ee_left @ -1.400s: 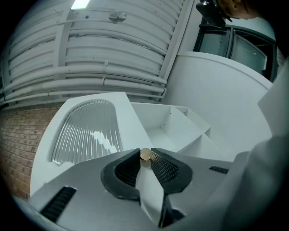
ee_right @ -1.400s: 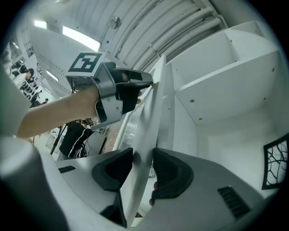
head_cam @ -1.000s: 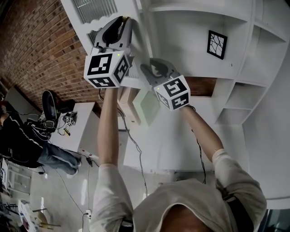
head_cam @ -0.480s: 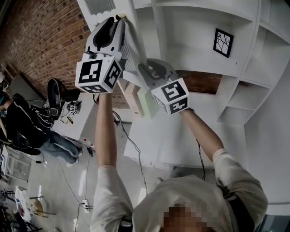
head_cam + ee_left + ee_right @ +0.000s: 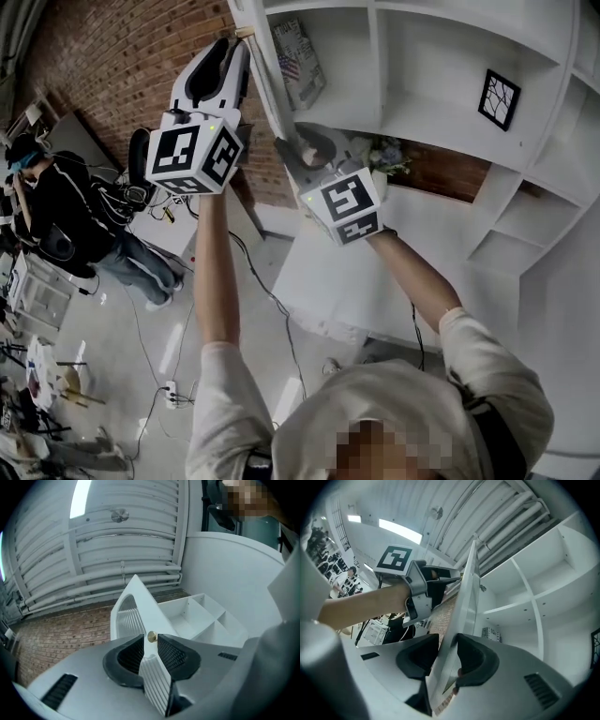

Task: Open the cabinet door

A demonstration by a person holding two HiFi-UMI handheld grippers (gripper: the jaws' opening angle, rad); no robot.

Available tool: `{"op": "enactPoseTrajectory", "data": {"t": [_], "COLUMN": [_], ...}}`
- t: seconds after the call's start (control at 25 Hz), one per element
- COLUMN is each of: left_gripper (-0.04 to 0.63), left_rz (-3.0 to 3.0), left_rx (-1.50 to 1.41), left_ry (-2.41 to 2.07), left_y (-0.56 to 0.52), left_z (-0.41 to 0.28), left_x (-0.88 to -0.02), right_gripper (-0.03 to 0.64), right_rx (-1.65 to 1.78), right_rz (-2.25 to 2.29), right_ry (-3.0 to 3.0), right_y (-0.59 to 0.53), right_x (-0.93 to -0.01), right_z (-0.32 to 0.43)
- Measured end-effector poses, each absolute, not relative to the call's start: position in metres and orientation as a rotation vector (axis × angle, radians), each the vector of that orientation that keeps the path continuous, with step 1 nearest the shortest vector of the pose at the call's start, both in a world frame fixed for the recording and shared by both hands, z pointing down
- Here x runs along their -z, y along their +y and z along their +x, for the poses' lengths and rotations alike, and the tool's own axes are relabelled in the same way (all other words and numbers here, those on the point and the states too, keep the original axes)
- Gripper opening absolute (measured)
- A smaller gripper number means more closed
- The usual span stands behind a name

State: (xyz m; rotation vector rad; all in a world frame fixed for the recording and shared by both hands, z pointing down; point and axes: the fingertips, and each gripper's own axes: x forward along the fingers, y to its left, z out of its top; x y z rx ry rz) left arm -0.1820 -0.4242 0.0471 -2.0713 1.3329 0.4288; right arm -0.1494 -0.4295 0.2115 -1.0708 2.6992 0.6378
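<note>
The louvred cabinet door (image 5: pixel 267 80) stands swung out from the white shelf unit (image 5: pixel 422 112). It is edge-on to the head view, its long edge slanting from top left down towards the middle. The left claw (image 5: pixel 151 644) pinches that edge just below the brass knob (image 5: pixel 151 636). The right claw (image 5: pixel 449 641) pinches it further down. Both claws have just been easing a little wider, with the panel between their pads.
</note>
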Motion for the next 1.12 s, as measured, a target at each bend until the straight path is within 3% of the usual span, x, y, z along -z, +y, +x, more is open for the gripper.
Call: {"op": "enactPoseTrajectory", "data": {"t": [0.44, 0.72, 1.12], "left_gripper": [0.106, 0.106, 0.106], "left_rz": [-1.929, -1.848, -1.804], "left_rx": [-0.352, -0.257, -0.160], "left_ry": [1.613, 1.799, 2.034], "left_y": [-0.366, -0.336, -0.317], "left_z": [-0.312, -0.381, -0.445], "left_x": [-0.073, -0.107, -0.177], "right_gripper": [0.173, 0.138, 0.130], "right_rx": [-0.611, -0.590, -0.559], "right_rz": [-0.955, -0.872, -0.874], "right_ry": [2.727, 2.761, 2.654], "right_y": [-0.408, -0.417, -0.419], "right_x": [-0.210, -0.206, -0.203], "right_z": [-0.266, -0.346, -0.344]}}
